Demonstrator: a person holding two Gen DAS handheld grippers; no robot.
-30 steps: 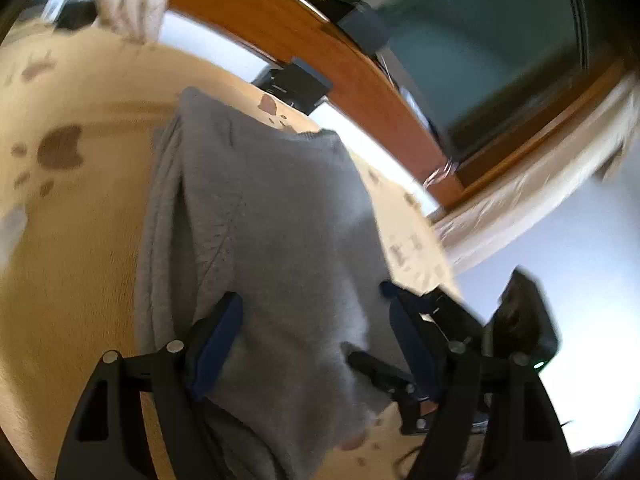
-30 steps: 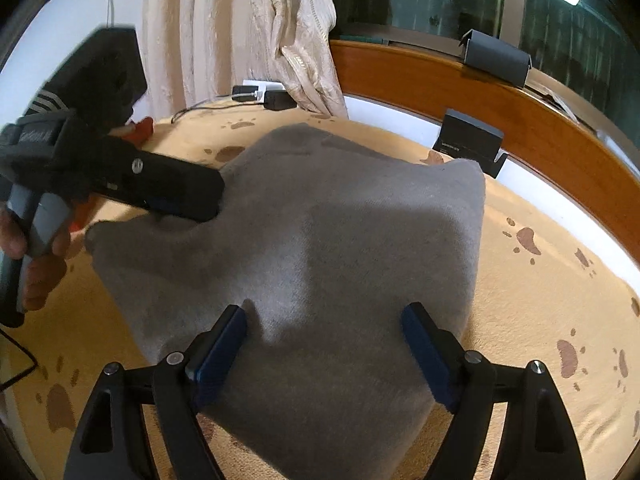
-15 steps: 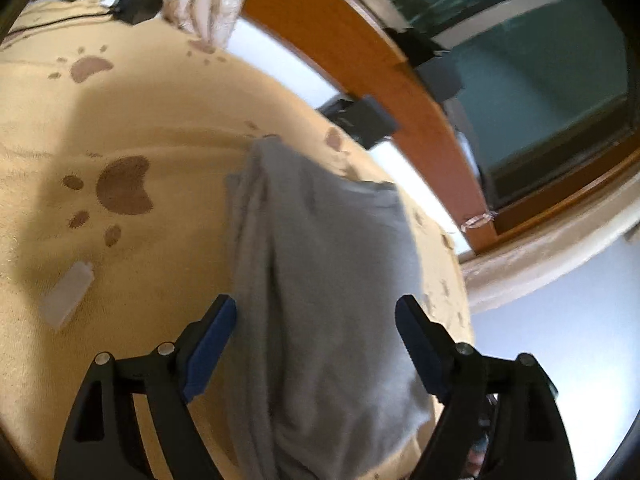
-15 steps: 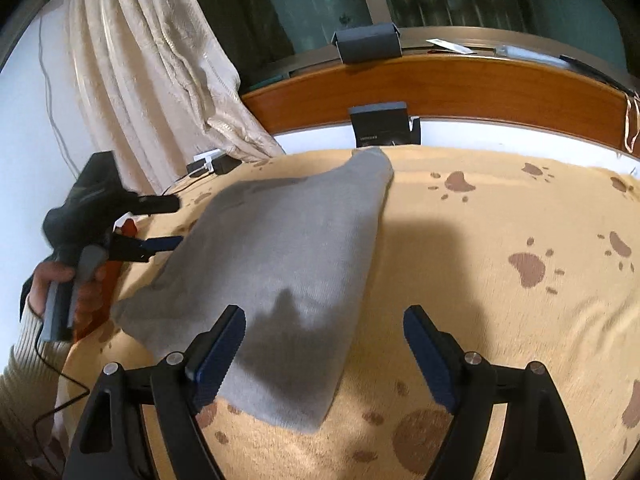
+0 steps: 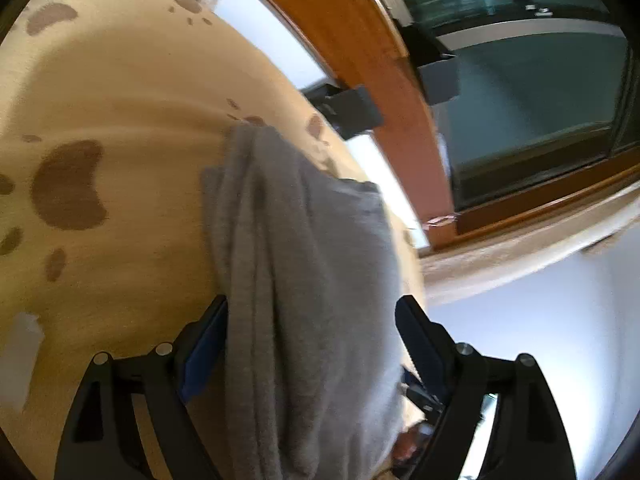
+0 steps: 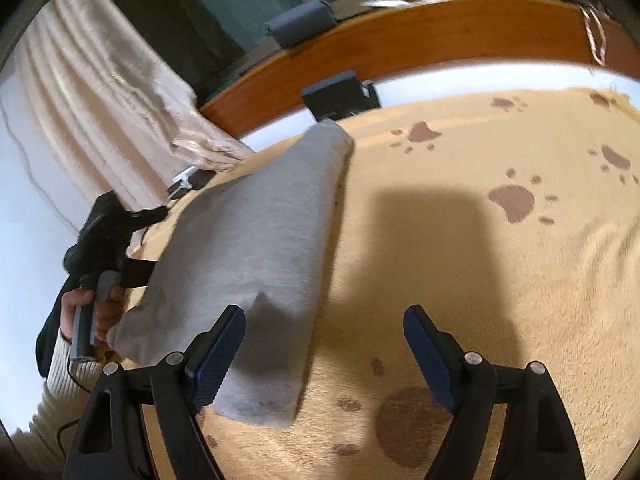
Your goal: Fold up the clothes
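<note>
Nearest the lens, the right gripper [image 6: 320, 352] hangs with its blue-padded fingers [image 6: 218, 354] spread wide and empty above a tan blanket [image 6: 480, 280] printed with brown paw marks, the left-hand pad just overlapping the near edge of a grey sweater [image 6: 260, 248]. Folded into a long, narrow strip, the sweater lies on the blanket and runs from the right gripper away toward a black box [image 6: 340, 94] at the far edge. At the strip's left side the left gripper [image 6: 128, 248], gripped by a hand [image 6: 100, 308] in a cream ribbed sleeve [image 6: 64, 376], meets the cloth. Seen from the left wrist, that gripper's fingers [image 5: 204, 344] stand apart on either side of the sweater [image 5: 304, 280], which passes between them in loose folds; whether they press it cannot be told. Beyond the blanket [image 5: 100, 80] run a wooden ledge [image 6: 440, 40], a cream curtain [image 6: 100, 100] and a dark window [image 5: 540, 80].
</note>
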